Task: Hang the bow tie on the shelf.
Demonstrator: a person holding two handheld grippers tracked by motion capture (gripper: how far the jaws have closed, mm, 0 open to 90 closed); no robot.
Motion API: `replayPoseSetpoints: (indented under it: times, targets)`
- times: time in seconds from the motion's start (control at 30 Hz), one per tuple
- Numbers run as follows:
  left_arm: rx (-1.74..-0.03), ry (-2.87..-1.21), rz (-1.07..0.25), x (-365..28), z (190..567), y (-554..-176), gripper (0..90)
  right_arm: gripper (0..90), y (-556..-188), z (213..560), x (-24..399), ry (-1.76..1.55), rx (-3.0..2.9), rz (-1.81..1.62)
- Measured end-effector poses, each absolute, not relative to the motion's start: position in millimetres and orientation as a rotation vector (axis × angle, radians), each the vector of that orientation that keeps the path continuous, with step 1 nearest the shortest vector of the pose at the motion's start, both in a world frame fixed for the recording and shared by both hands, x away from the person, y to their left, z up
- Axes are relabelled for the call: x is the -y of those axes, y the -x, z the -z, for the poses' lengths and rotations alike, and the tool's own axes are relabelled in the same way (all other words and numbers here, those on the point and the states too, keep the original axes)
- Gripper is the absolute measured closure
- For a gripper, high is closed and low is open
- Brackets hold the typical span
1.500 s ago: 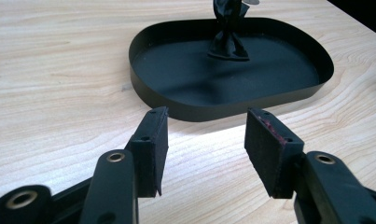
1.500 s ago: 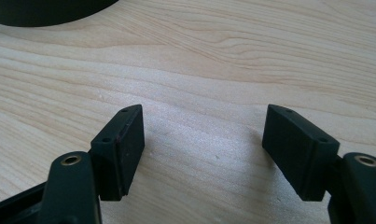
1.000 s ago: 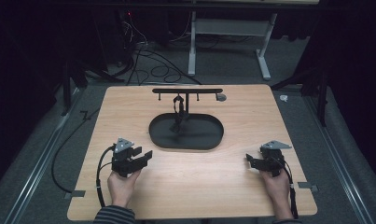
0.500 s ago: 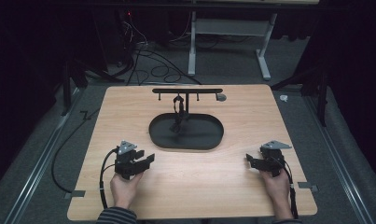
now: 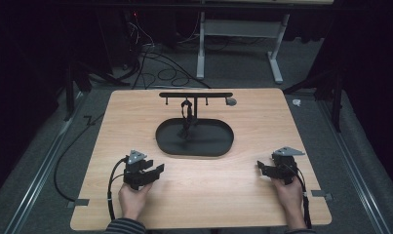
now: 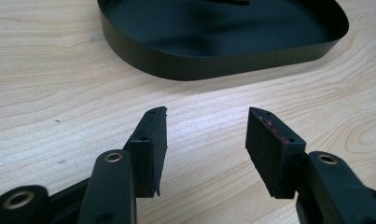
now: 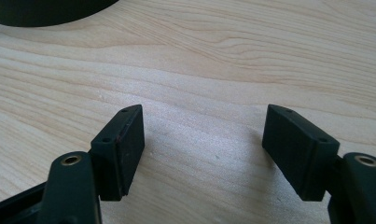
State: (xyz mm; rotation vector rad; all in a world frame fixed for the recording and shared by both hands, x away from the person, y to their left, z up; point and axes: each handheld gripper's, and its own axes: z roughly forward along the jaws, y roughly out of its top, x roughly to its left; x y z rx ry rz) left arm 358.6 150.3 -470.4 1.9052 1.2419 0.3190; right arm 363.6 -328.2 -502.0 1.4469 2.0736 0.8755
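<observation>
Wooden table and black tray bear no legible writing.

I see a pale wooden counter with wavy brown grain lines. At its middle sits a matte black oval tray, and behind the tray stands a black rack. Both claws are black: the left claw near the tray carries a grey plate, as does the right claw. Reddish specks mark one left pad. Brass-coloured rivets dot the arms.
</observation>
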Motion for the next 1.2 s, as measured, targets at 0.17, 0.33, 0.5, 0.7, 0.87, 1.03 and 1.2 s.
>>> replayPoseSetpoints:
  times: [0.17,0.33,0.5,0.7,0.87,1.03,1.2]
  targets:
    - [-1.240,-1.920,-0.315,-146.6,474.5,-359.1,48.6,31.1,-363.6,501.9,328.2,-1.447,-2.074,-0.876]
    - [-1.242,-1.943,-0.305,-143.2,480.9,-358.8,48.3,31.1,-363.6,501.9,328.2,-1.447,-2.074,-0.875]
    - [-1.247,-1.947,-0.302,-141.6,485.2,-359.7,48.2,31.1,-363.6,501.9,328.3,-1.447,-2.074,-0.876]
    - [-1.239,-1.978,-0.323,-135.9,489.1,-360.6,47.8,31.1,-363.5,501.9,328.2,-1.448,-2.074,-0.876]
    - [-1.236,-1.991,-0.324,-131.6,493.0,-362.5,47.6,31.1,-363.6,501.9,328.3,-1.448,-2.074,-0.876]
    - [-1.234,-2.008,-0.338,-127.7,496.7,-364.4,47.4,31.1,-363.5,501.9,328.3,-1.449,-2.074,-0.878]
    - [-1.227,-2.016,-0.354,-124.4,498.2,-364.7,47.4,31.1,-363.5,501.9,328.3,-1.449,-2.074,-0.878]
